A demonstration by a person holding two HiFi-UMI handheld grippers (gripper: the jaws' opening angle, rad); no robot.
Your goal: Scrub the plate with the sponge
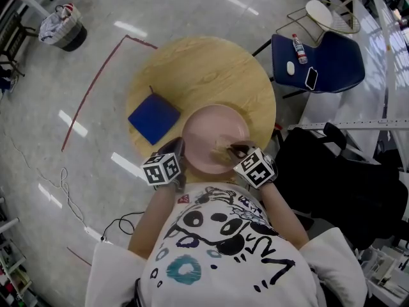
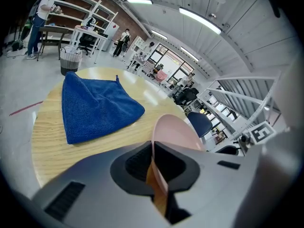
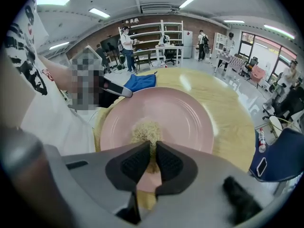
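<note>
Bright, even light falls from ceiling strips (image 2: 199,20), and glare streaks the glossy floor (image 1: 130,28). Fisheye bending darkens every corner, and the nearest foreground goes soft.

One plate (image 1: 214,130), one sponge (image 3: 144,131), one blue cloth (image 1: 154,118), two grippers (image 1: 179,147) (image 1: 236,151)

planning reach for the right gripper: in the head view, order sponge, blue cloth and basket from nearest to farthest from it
1. sponge, held by the right gripper
2. blue cloth, to its left on the table
3. basket, on the floor, far upper left
</note>
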